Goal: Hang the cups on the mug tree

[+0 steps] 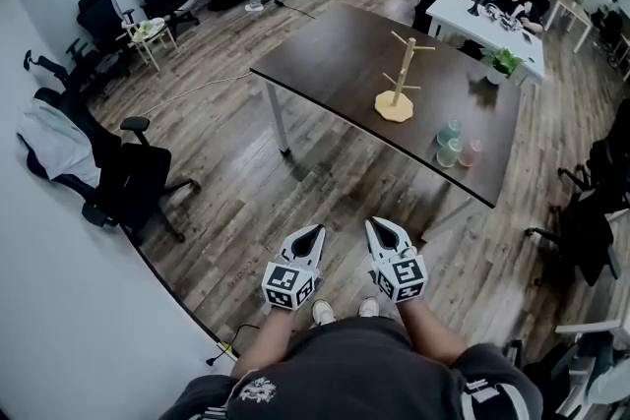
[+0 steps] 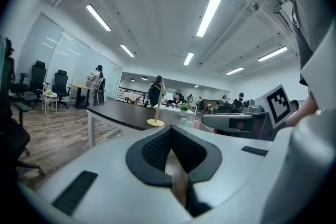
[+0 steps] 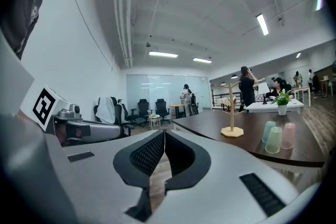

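The left hand-held gripper point(image 1: 311, 233) and the right hand-held gripper point(image 1: 380, 227) are held side by side low in front of the person, over the wooden floor point(image 1: 236, 152) and well short of the worktop point(image 1: 335, 54). Each one has its jaws pressed together with nothing between them.

The mug tree point(image 1: 397, 79) stands upright on the dark worktop, towards its far right part, with its pegs bare. Three cups sit in a tight cluster on the worktop near its right edge, nearer than the tree and apart from it: a blue-green cup point(image 1: 450, 131), a pale green cup point(image 1: 449, 153) just in front of it, and a pink cup point(image 1: 471, 152) beside that on the right.
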Action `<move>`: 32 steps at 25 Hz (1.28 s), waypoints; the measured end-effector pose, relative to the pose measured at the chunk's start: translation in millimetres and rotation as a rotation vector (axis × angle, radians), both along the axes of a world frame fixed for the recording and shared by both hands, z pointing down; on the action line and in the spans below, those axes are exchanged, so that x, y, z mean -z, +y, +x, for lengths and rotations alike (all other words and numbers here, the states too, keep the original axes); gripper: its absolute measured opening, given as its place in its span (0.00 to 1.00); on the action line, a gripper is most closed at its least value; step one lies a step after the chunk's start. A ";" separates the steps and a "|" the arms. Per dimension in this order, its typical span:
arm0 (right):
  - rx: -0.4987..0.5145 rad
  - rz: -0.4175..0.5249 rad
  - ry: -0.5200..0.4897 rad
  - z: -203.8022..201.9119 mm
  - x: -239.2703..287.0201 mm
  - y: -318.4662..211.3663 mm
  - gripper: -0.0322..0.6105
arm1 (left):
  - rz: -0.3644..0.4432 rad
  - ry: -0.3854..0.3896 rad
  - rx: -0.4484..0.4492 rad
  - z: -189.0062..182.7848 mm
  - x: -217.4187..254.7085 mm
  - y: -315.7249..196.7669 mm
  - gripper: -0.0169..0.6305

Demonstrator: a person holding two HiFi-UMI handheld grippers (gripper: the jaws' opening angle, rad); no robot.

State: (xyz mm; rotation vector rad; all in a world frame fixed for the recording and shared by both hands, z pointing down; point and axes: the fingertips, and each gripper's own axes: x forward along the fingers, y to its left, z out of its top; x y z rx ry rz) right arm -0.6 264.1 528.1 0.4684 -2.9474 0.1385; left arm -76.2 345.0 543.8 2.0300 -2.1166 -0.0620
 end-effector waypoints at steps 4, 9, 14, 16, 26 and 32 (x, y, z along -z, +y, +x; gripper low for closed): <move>-0.046 0.015 0.016 7.1 0.8 0.9 0.09 | 0.013 0.009 -0.025 0.4 0.8 3.8 0.03; -0.098 0.016 0.022 16.6 -1.2 -9.0 0.09 | 0.023 0.006 -0.059 3.3 2.9 -5.5 0.03; -0.143 -0.022 0.001 21.9 -6.5 -26.9 0.09 | 0.013 0.000 -0.097 6.6 -0.8 -25.8 0.03; -0.153 -0.026 -0.002 22.4 -8.9 -37.2 0.09 | 0.008 -0.007 -0.107 7.0 -1.1 -35.3 0.03; -0.162 0.019 0.008 13.5 -11.3 -102.7 0.09 | -0.001 -0.046 -0.127 -6.9 6.1 -109.1 0.03; -0.169 0.007 0.011 10.5 -18.8 -159.6 0.09 | -0.009 -0.062 -0.140 -12.6 4.6 -169.0 0.03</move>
